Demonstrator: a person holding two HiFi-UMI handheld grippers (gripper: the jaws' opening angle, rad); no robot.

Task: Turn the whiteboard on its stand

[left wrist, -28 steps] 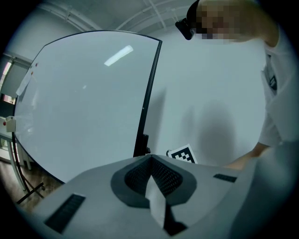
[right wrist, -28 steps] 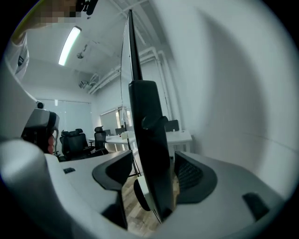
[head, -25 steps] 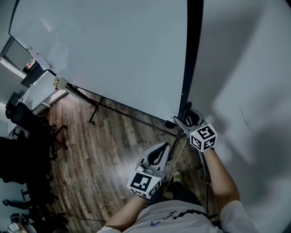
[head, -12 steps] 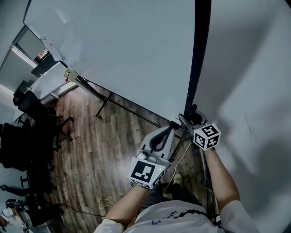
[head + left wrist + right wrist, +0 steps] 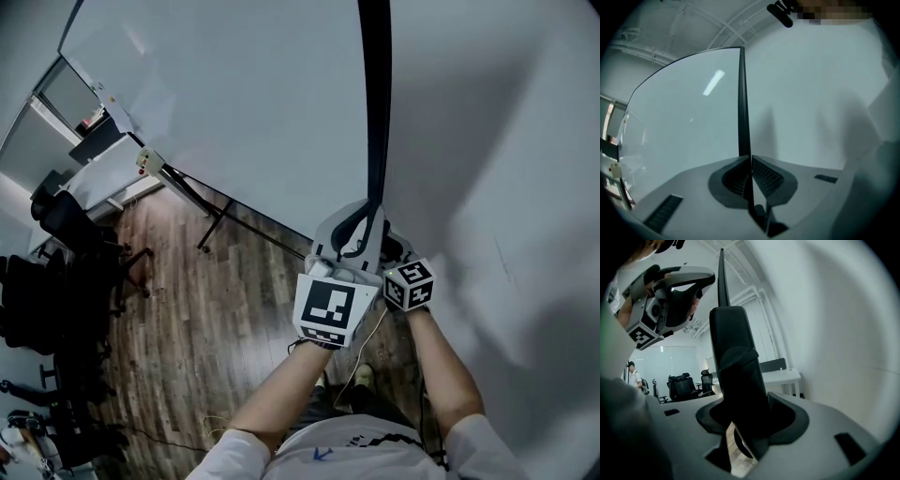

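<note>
My left tool pinches the whiteboard edge. The right tool, jaws just closing, seems clamped on the stand post. I'd swing gently.

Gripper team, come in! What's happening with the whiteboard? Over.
Left gripper shut on whiteboard's black edge. Right gripper jaws just closing, gripping black fitting. Nothing seen blocking.

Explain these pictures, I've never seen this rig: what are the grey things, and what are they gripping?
There is no robot here. A person carries two handheld two-jaw grippers. The head view looks down from the person's head, and the other two views ride on the grippers. The left gripper is shut on the thin black edge of the whiteboard. The right gripper has just been closing, and its jaws press on a thick black fitting lower down that edge. Wooden floor lies beneath.
</note>
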